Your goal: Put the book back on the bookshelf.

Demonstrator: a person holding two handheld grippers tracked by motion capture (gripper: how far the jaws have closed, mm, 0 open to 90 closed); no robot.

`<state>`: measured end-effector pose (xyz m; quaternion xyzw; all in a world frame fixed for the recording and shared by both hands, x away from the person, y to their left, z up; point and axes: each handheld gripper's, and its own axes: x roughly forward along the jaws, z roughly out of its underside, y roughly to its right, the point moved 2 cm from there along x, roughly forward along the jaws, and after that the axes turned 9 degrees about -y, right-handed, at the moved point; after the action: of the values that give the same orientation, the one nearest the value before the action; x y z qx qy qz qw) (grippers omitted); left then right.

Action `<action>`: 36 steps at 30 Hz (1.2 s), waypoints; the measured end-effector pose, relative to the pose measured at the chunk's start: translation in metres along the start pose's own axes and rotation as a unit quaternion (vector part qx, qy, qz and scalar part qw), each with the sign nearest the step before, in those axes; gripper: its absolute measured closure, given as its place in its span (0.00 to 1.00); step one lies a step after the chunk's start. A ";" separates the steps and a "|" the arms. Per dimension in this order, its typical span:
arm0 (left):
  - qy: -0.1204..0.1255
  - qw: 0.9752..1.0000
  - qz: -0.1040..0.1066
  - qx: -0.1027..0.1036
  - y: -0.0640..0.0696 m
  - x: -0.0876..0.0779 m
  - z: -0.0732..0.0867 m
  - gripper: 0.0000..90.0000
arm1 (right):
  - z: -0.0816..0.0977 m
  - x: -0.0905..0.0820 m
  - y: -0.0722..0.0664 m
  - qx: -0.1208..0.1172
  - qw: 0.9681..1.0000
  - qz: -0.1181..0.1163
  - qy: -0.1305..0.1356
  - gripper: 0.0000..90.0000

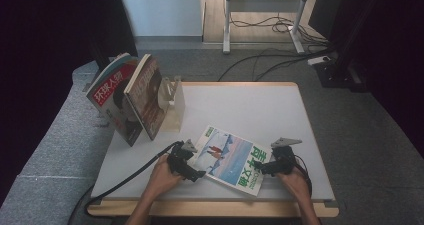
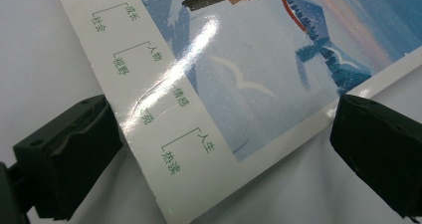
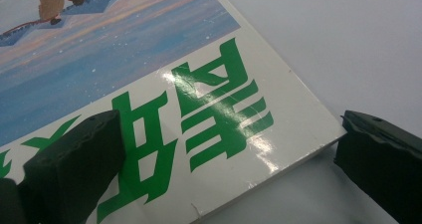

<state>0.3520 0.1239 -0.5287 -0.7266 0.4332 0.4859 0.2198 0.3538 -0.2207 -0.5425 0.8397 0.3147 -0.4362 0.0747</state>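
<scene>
1. Two grippers are in my hands, and both are down at one magazine (image 1: 231,157) that lies flat on the white table (image 1: 260,110), near my edge of it.
2. My left gripper (image 1: 195,174) sits at the magazine's left corner. In the left gripper view its jaws are wide apart, with the corner (image 2: 199,149) between them. One jaw is on each side of the corner, and they do not pinch it.
3. My right gripper (image 1: 259,166) is at the magazine's right end, where the big green letters (image 3: 199,129) are. Its jaws are wide too. One jaw is over the cover, and the other is just past the corner, above the table.
4. The cover has a blue snowy picture with white birds (image 2: 241,82).
5. Far from my hands, at the back left of the table, two more magazines (image 1: 132,97) lean on a pale stand (image 1: 172,102).
</scene>
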 end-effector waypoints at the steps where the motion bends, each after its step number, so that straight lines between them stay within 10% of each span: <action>1: -0.014 1.000 -0.015 0.007 0.004 -0.002 0.003 0.00 | -0.001 0.001 -0.001 -0.002 1.000 0.000 0.001 0.00; 8: -0.031 0.999 -0.013 0.020 0.006 -0.006 0.005 0.00 | -0.002 0.003 -0.005 -0.008 1.000 -0.005 0.004 0.00; 23: 0.036 0.999 -0.004 0.001 -0.022 -0.029 -0.006 0.00 | 0.007 -0.011 -0.013 -0.036 0.999 0.013 0.009 0.03; 36: 0.014 0.999 0.034 -0.017 -0.018 0.003 -0.007 0.00 | 0.004 -0.004 -0.022 -0.053 0.998 0.015 0.008 0.00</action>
<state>0.3714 0.1274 -0.5301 -0.7215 0.4529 0.4900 0.1848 0.3361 -0.2066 -0.5385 0.8429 0.3251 -0.4107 0.1232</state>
